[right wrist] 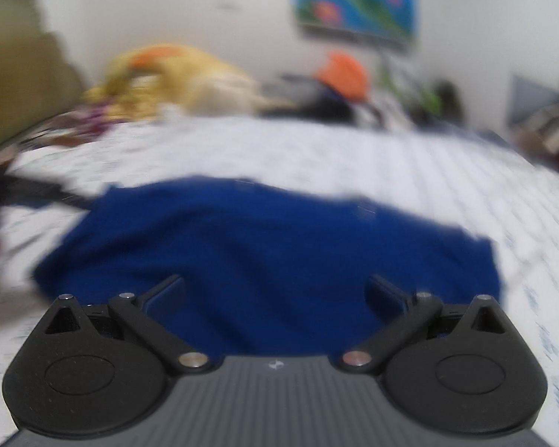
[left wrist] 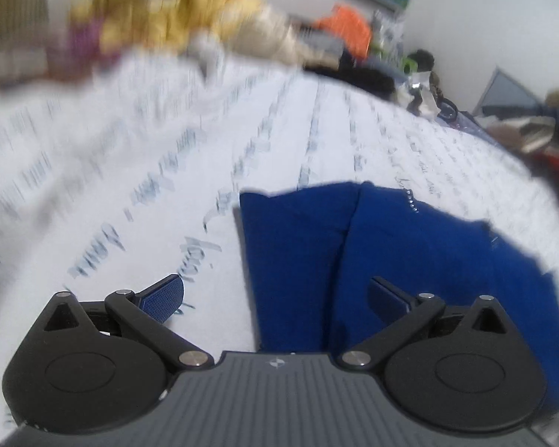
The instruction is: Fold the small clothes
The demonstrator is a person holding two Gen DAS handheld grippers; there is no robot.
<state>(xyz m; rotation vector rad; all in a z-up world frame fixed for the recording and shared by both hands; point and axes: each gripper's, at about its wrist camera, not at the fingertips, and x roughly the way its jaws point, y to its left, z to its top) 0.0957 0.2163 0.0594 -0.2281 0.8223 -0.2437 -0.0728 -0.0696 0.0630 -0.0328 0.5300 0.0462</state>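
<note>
Both left gripper (left wrist: 275,294) and right gripper (right wrist: 275,292) spread wide, holding nothing, over limp, light blue garment (left wrist: 410,260) on printed bedsheet (left wrist: 167,186); best pinched at 12 o'clock hem corners.

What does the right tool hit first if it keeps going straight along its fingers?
Most likely the blue garment. The right tool is open, its fingers spread over the cloth, which fills the path directly ahead on the white printed bedsheet. The image is blurred, so depth is uncertain.
</note>
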